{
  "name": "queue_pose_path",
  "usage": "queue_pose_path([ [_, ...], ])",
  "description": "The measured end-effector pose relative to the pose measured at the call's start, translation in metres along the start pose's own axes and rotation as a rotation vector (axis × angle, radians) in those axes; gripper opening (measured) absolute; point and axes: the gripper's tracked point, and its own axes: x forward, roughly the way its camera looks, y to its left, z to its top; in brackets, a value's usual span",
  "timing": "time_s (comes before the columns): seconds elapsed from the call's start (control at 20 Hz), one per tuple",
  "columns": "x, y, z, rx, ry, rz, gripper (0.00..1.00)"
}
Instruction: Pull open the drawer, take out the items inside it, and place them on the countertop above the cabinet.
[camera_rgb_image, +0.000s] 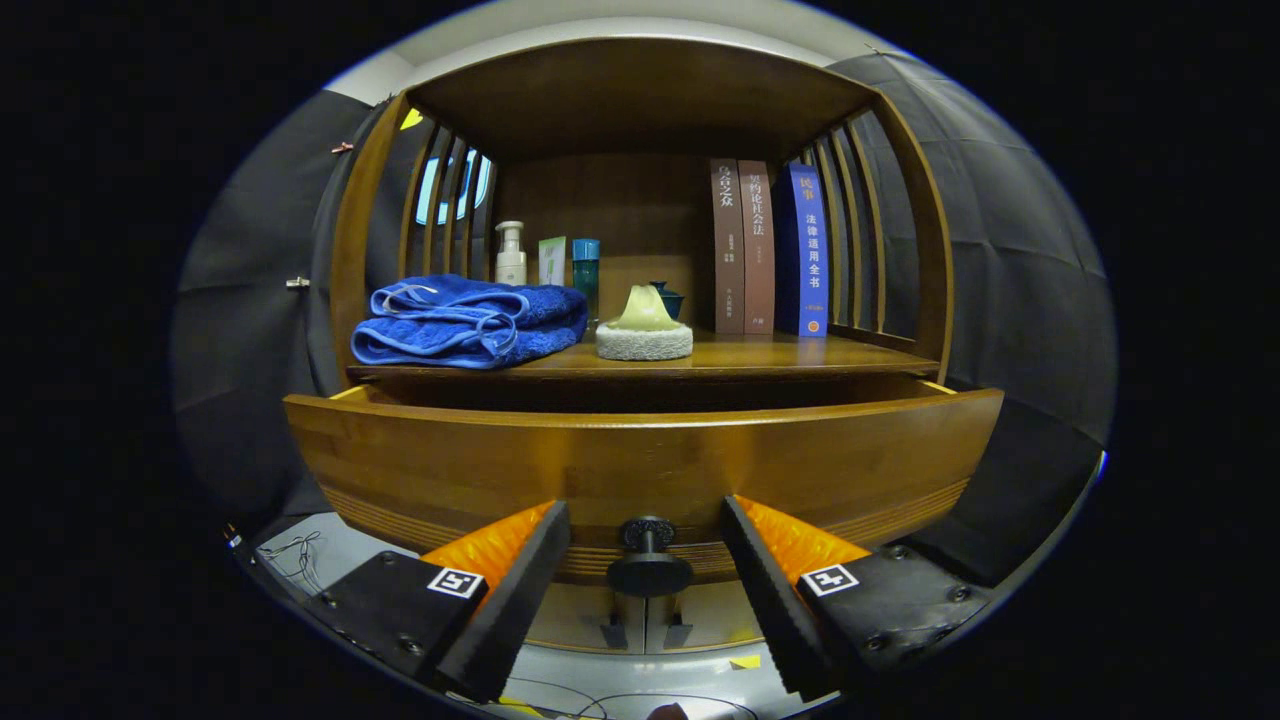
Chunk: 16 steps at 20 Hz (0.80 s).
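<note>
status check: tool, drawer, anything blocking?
Tool open, fingers either side of knob, not gripping. Drawer pulled out, contents hidden behind its front. Nothing in the way.

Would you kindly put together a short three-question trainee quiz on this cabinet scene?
1. True or false: the gripper has its fingers closed on the drawer knob.
2. Which item lies nearest the folded blue towel on the countertop? A. blue book B. round scrubbing pad C. two brown books
3. Fill in: the drawer stands pulled ____.

Key: 1. False: the fingers are apart, with the knob between them, untouched. 2. B. 3. Open, though its contents are hidden behind its front panel.
</note>
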Motion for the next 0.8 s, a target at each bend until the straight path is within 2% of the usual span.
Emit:
queue_pose_path([
  [0.45, 0.051, 0.003, 0.01, 0.008, 0.017, 0.001, 1.0],
  [0.8, 0.055, 0.004, 0.004, 0.002, 0.0, -0.004, 1.0],
])
